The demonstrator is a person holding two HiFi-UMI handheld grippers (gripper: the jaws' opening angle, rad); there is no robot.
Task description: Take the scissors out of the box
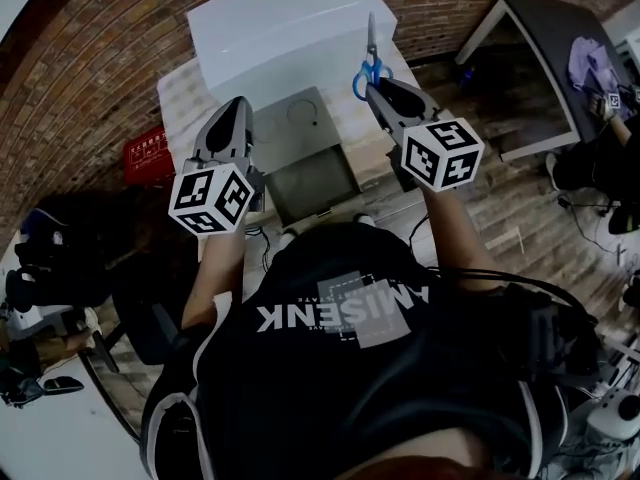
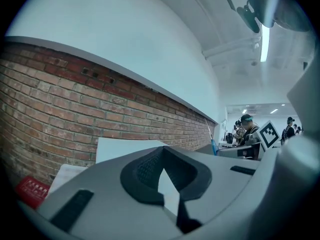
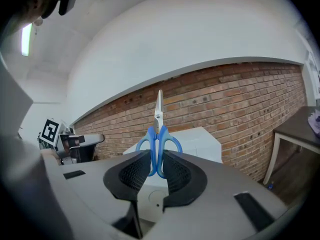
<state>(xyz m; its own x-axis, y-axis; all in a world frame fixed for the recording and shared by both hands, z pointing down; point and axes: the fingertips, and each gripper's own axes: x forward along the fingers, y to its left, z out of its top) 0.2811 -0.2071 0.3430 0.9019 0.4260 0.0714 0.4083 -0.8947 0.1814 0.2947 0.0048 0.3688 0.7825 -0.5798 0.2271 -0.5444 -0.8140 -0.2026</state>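
Right gripper (image 3: 156,160) — fingers (image 3: 131,173) tight on blue scissors (image 3: 159,131), blades upward

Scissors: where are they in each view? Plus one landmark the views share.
Head view: scissors upper centre-right, blades up, in the right gripper.
Left gripper view: small, right of centre, upright, probably them.
Right gripper view: dead centre, handles clamped between the jaws.
Shared landmark: brick wall.

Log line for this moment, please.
right gripper: shut on scissors, blades up | left gripper: shut, empty | scissors: held clear of box
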